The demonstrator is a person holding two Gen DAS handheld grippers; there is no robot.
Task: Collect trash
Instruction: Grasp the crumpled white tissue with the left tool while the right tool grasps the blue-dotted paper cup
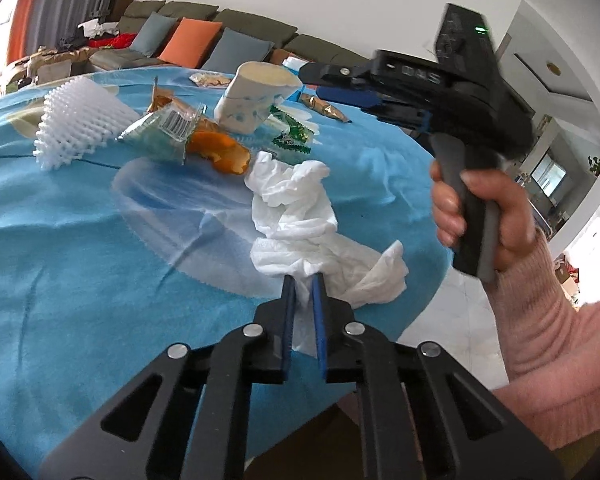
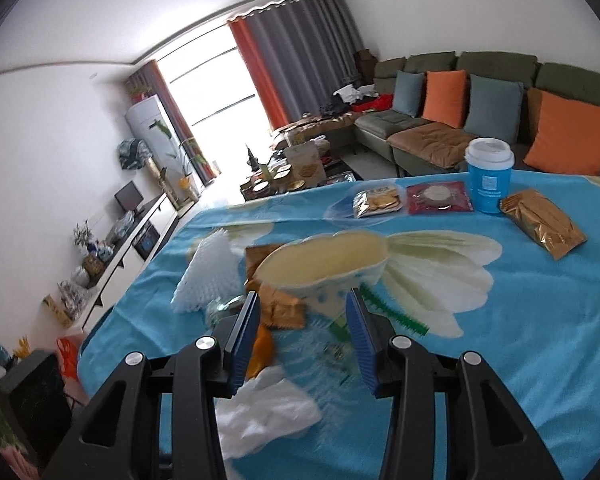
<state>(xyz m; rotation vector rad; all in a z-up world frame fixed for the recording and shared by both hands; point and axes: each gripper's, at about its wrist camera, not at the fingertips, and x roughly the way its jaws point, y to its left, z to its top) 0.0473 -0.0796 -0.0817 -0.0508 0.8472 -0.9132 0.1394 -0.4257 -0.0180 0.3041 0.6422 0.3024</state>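
Observation:
A crumpled white tissue (image 1: 300,208) lies on the blue flowered tablecloth (image 1: 60,260) near the table's edge. My left gripper (image 1: 303,285) is shut on the tissue's near end, which bunches between the blue pads. Farther back a crushed paper cup (image 1: 256,96) lies on its side. A hand (image 1: 496,216) holds my right gripper (image 1: 310,83) level just right of the cup's rim. In the right wrist view the right gripper (image 2: 304,304) stands open with the cup (image 2: 324,260) just ahead of its tips, and the tissue (image 2: 264,404) lies below it.
Around the cup lie a white foam net (image 1: 76,128), a clear barcode wrapper (image 1: 164,132), orange peel (image 1: 220,152) and a green wrapper (image 1: 292,136). A lidded blue cup (image 2: 488,176), a gold packet (image 2: 544,224) and a cracker pack (image 2: 378,200) sit at the far side.

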